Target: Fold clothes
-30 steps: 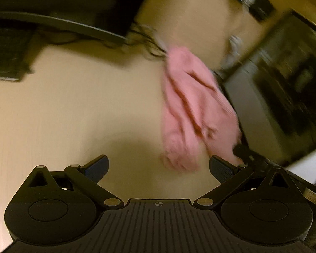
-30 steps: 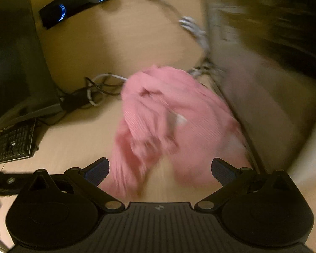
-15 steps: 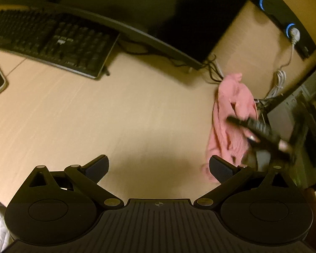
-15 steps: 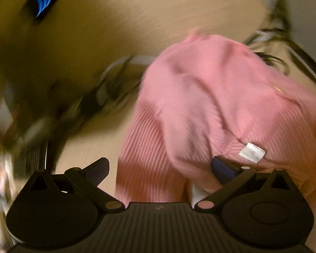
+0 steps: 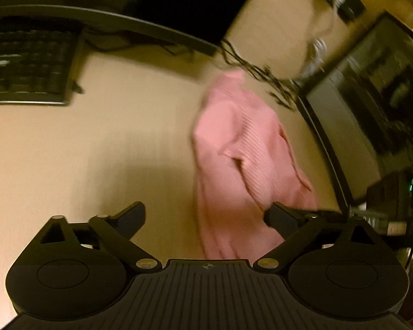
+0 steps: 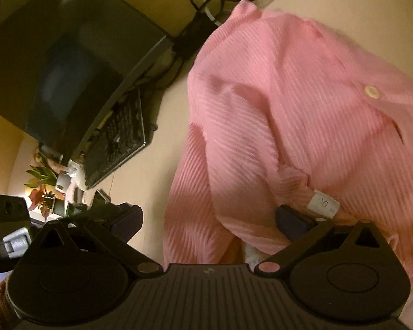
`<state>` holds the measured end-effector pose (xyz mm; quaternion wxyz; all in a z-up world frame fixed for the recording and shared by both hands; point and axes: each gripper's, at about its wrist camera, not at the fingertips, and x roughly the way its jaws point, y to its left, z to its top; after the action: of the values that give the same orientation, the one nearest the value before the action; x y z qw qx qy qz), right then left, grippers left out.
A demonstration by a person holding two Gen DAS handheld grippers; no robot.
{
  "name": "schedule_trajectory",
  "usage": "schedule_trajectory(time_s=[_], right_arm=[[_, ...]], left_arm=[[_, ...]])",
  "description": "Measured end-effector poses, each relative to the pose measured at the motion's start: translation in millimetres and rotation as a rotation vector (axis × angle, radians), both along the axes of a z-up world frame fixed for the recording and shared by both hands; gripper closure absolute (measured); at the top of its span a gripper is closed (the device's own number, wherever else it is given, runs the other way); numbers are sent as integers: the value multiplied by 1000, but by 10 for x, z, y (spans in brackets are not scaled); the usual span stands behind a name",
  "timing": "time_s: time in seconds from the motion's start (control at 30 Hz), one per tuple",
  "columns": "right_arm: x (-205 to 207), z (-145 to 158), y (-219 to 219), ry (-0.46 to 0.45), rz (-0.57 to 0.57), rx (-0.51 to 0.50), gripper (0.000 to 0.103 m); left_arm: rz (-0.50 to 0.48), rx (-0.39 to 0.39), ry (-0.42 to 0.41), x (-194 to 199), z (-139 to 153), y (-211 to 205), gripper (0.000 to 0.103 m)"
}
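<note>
- On the pale desk point(image 5: 68, 165), over at its right-hand end, the pink ribbed garment point(image 6: 275, 104) lies in a rumpled heap, squeezed between a tangle of cables point(image 6: 206, 8) and a dark computer case point(image 5: 371, 104).
- The left gripper point(image 5: 203, 217) hangs just short of the heap's near end; its fingers are wide but closing, with only a fringe of pink cloth lying below the gap and neither pad pressing on it.
- The right gripper point(image 6: 209, 220) is down over the cloth with fingers spread wide; one finger seems to sit against a fold beside the white size label point(image 6: 323, 205), the other stands off over bare desk, so nothing is gripped.
- Nothing is folded yet, by the look of it; the garment wants spreading first.
- Risks, as I judge them:
  - a pinch into bunched folds could take several layers, so the piece lifts as a lump rather than opening out;
  - dragging it away from the cables could snag a lead and pull it along;
  - the keyboard point(image 6: 118, 137) and monitor point(image 6: 68, 63) crowd the space, so a wide sweep might knock them.
</note>
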<state>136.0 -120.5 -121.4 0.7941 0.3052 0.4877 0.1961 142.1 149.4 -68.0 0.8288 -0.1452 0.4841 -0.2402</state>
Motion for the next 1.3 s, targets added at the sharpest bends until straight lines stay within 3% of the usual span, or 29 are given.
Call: schedule_trajectory(time_s=[0.07, 0.2, 0.27, 0.33, 0.43, 0.57, 0.6, 0.83, 0.93, 1.03, 1.07, 1.13, 1.17, 1.23, 1.3], right_arm=[[-147, 239, -67, -109, -73, -150, 0], [-597, 790, -40, -441, -213, -647, 0], [-806, 984, -48, -568, -283, -777, 0], [-946, 1107, -97, -608, -344, -781, 0], [-999, 1148, -145, -572, -398, -741, 0], [-983, 1090, -160, -516, -424, -721, 0], [-988, 1098, -185, -513, -425, -713, 0], [-1353, 1323, -334, -635, -506, -737, 0], [-1518, 1502, -446, -716, -565, -735, 0], [-1680, 1687, -492, -839, -598, -761, 0], [-1708, 1713, -491, -870, -597, -771, 0], [-1765, 1764, -489, -931, -595, -792, 0], [-1766, 1760, -490, -943, -584, -796, 0], [-1702, 1679, -494, -921, -543, -788, 0], [-1579, 1554, -494, -868, -491, -757, 0]], left_arm=[[-57, -22, 2, -26, 9, -56, 13], [-122, -63, 52, -52, -89, -188, 15], [-142, -65, 71, -46, -150, -267, 17], [-160, -62, 87, -38, -207, -346, 21], [-180, -75, 115, -11, -275, -468, 37], [-197, -52, 102, 39, -263, -630, 79], [-198, -46, 91, 60, -238, -662, 83], [-225, -48, -56, 383, 193, -1171, 87], [-267, -127, -129, 564, 496, -1650, 95], [-362, -322, -211, 605, 960, -1915, 93], [-395, -394, -238, 606, 1114, -1950, 85], [-434, -515, -293, 597, 1375, -1857, 58], [-428, -548, -328, 583, 1467, -1747, 38], [-383, -566, -387, 579, 1569, -1453, 26], [-294, -519, -415, 587, 1546, -1096, 24]])
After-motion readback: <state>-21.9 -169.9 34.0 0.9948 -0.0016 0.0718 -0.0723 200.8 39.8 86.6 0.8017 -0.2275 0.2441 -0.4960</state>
